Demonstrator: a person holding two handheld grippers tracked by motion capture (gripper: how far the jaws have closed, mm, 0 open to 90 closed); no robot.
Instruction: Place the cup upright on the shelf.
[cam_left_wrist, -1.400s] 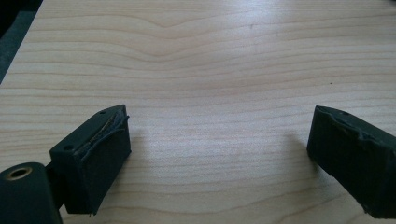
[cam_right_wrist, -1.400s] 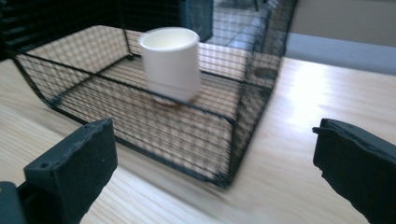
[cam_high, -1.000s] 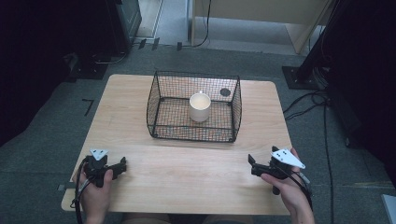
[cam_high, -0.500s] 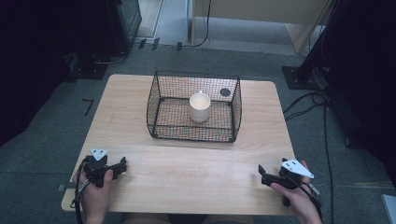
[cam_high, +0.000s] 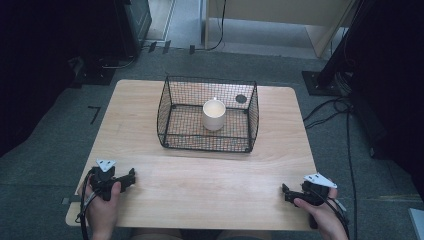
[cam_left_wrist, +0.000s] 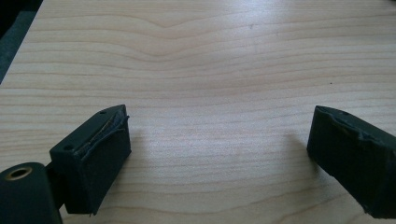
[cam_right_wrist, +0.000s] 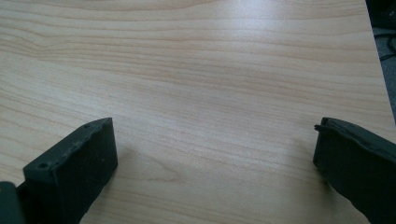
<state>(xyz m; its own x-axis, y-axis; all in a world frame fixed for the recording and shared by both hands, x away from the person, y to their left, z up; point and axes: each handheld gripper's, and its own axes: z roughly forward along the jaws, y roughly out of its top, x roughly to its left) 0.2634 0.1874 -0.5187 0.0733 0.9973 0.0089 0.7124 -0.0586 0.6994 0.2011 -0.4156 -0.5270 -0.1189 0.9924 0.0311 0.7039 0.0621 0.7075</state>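
A black wire basket (cam_high: 170, 107) stands on the far middle of the wooden table (cam_high: 200, 185), and a white cup (cam_high: 213, 114) sits upright inside it. My left gripper (cam_high: 130, 176) rests near the front left corner, held by a hand, far from the basket. Its jaws stand wide apart over bare wood, so my left gripper (cam_left_wrist: 219, 121) is open and holds nothing. My right gripper (cam_high: 285, 192) lies near the front right edge. Its jaws are also spread over bare wood, leaving my right gripper (cam_right_wrist: 215, 126) open with nothing in it.
A small dark round spot (cam_high: 241, 98) shows through the mesh at the basket's back right; whether it lies inside or behind I cannot tell. Cables (cam_high: 345, 130) run over the grey floor to the right. Dark stands and furniture ring the table.
My right gripper has drawn back toward the table's front edge and slightly to the right. The left gripper, the basket and the cup have not moved.
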